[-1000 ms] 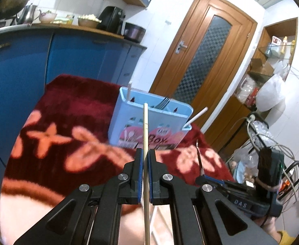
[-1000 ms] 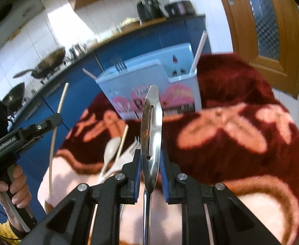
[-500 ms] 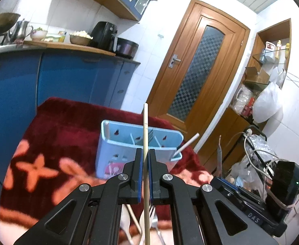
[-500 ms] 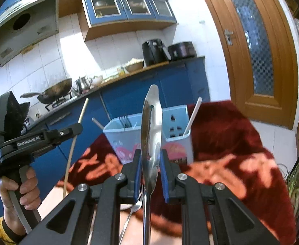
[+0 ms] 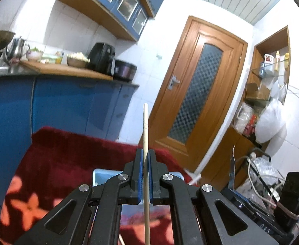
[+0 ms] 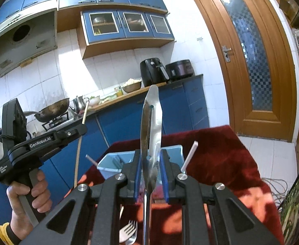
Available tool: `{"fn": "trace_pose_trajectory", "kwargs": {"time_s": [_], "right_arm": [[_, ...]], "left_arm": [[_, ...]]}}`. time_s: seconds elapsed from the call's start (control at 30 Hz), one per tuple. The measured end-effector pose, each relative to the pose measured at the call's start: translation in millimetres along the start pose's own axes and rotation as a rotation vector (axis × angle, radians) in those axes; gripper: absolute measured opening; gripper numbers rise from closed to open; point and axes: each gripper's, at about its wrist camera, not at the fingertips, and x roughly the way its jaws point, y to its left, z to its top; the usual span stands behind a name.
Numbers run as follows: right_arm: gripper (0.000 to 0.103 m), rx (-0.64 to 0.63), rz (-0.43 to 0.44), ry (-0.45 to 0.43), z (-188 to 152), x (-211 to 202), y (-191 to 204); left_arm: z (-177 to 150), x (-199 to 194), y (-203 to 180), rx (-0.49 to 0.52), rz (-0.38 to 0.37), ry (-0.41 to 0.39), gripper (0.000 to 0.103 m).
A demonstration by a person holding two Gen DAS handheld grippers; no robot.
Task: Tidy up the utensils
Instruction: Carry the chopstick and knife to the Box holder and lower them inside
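Note:
My left gripper point(image 5: 146, 155) is shut on a thin wooden chopstick point(image 5: 145, 126) that stands upright between its pads. Behind the fingers a light blue utensil box point(image 5: 100, 175) peeks out, mostly hidden. My right gripper point(image 6: 150, 157) is shut on a metal spoon point(image 6: 151, 118), bowl end up. In the right wrist view the box point(image 6: 110, 161) lies just beyond the fingers and holds fork tines point(image 6: 116, 160) and a white stick point(image 6: 189, 156). At the left a hand point(image 6: 27, 194) holds the left gripper point(image 6: 84, 127) with the chopstick point(image 6: 79, 149).
A dark red floral cloth point(image 6: 220, 163) covers the table; loose forks point(image 6: 129, 230) lie on it near me. Blue cabinets point(image 5: 63, 106) and a counter with an air fryer point(image 6: 151, 71) and wok point(image 6: 53, 110) stand behind. A wooden door point(image 5: 196, 94) and cables point(image 5: 257, 169) are at the right.
Both grippers have risen and tipped upward with the chopstick and spoon still held. The blue box has sunk low in both views, now partly behind the fingers.

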Motion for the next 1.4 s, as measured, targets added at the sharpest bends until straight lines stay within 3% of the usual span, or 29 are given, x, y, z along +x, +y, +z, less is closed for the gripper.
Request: {"fn": "trace_pose_trajectory", "kwargs": {"time_s": [0.3, 0.6, 0.93, 1.33, 1.4], "right_arm": [[0.019, -0.013, -0.022, -0.059, 18, 29, -1], [0.019, -0.029, -0.029, -0.141, 34, 58, -8], [0.019, -0.055, -0.075, -0.194, 29, 98, -18], [0.020, -0.126, -0.129, -0.161, 14, 110, -18], [0.025, -0.110, -0.119, -0.153, 14, 108, -21]], "left_arm": [[22, 22, 5, 0.015, 0.080, -0.175, 0.004], [18, 44, 6, 0.104, 0.174, -0.279, 0.004], [-1, 68, 15, 0.130, 0.206, -0.264, 0.004], [-16, 78, 17, 0.144, 0.225, -0.230, 0.004], [-16, 78, 17, 0.140, 0.219, -0.219, 0.008]]}}
